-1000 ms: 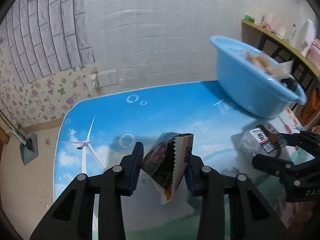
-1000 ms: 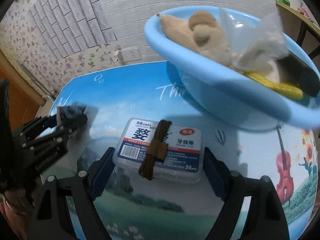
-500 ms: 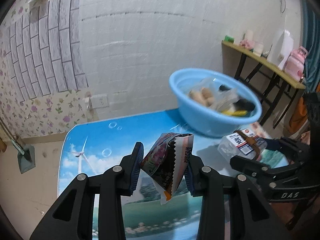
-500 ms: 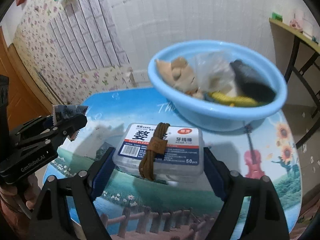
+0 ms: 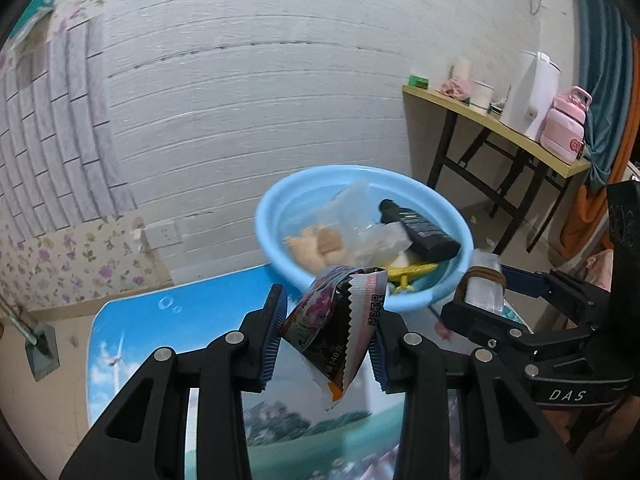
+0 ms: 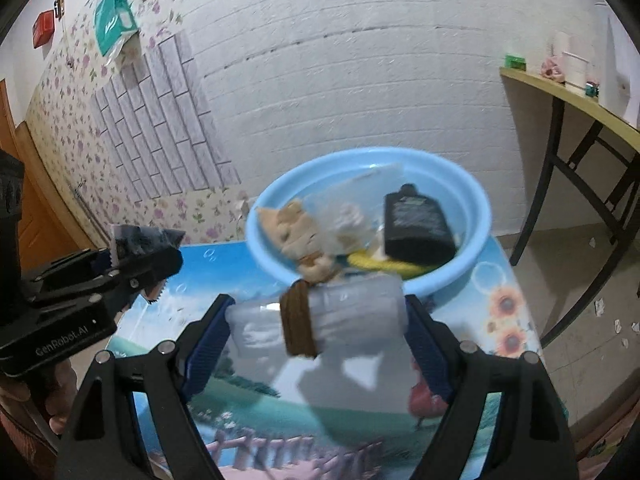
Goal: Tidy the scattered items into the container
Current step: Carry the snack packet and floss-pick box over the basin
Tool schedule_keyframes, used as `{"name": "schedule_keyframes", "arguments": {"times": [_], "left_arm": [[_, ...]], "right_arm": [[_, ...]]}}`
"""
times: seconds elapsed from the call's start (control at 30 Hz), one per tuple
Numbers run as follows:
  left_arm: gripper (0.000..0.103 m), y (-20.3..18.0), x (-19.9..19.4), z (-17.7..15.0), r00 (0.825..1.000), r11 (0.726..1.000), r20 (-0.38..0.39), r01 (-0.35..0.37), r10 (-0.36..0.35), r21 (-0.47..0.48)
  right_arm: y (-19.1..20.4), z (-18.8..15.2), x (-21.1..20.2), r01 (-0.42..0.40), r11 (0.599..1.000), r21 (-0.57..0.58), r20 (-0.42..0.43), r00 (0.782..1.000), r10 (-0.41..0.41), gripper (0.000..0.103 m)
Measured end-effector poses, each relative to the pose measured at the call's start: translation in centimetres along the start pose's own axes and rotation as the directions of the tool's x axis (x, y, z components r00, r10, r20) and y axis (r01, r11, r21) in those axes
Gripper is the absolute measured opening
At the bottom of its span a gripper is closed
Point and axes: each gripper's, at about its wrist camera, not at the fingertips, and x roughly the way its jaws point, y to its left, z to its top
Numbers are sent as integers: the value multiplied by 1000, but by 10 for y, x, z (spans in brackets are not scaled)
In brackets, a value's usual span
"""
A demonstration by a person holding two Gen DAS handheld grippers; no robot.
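Both grippers are rising compared with a second ago: the blue basin (image 5: pixel 362 236), which was looming large and high in both views, is now sitting lower and farther off, with its whole inside showing. The printed bench (image 5: pixel 132 344) is dropping away beneath them.

The left gripper (image 5: pixel 328 340) is still pinching a dark snack packet (image 5: pixel 336 336) between its fingers (image 5: pixel 274 340), which are nearly closed on it; the packet is hanging clear of the bench. The right gripper (image 6: pixel 316 332) is still clamping a clear plastic floss-pick box (image 6: pixel 344 316) between widely spread fingers (image 6: pixel 208 340), a brown hair tie (image 6: pixel 298 322) wrapped around its middle. A second ago the box's label was facing the camera; now it is tilting so that its pale, blurred side is showing. Both carried things are in front of the basin, not yet over it.

The basin is standing at the far end of the bench and is holding a tan plush toy (image 6: pixel 292 228), a crumpled clear plastic bag (image 6: pixel 344 208), a black bottle (image 6: pixel 416 224) lying on its side and a yellow item (image 6: pixel 384 266) at the near wall.
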Motion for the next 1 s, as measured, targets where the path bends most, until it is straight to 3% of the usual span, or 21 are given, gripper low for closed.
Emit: {"name": "schedule_keyframes", "arguments": {"times": [0.37, 0.73, 0.8, 0.9, 1.0], "left_arm": [[36, -34, 53, 40, 999, 998, -32, 12, -10, 59], [37, -40, 93, 38, 995, 992, -86, -51, 60, 112], [40, -44, 96, 36, 993, 985, -73, -82, 93, 151], [44, -49, 102, 32, 993, 984, -81, -71, 85, 164], [54, -56, 105, 27, 992, 975, -72, -91, 108, 201]], "right_arm": [[-47, 26, 12, -1, 1000, 31, 57, 998, 0, 83], [-70, 51, 47, -24, 1000, 9, 79, 997, 24, 83], [-69, 52, 56, -14, 1000, -17, 68, 998, 15, 83], [-73, 50, 67, -26, 1000, -6, 54, 998, 26, 84], [-76, 47, 71, 0, 1000, -17, 50, 999, 1, 84]]}}
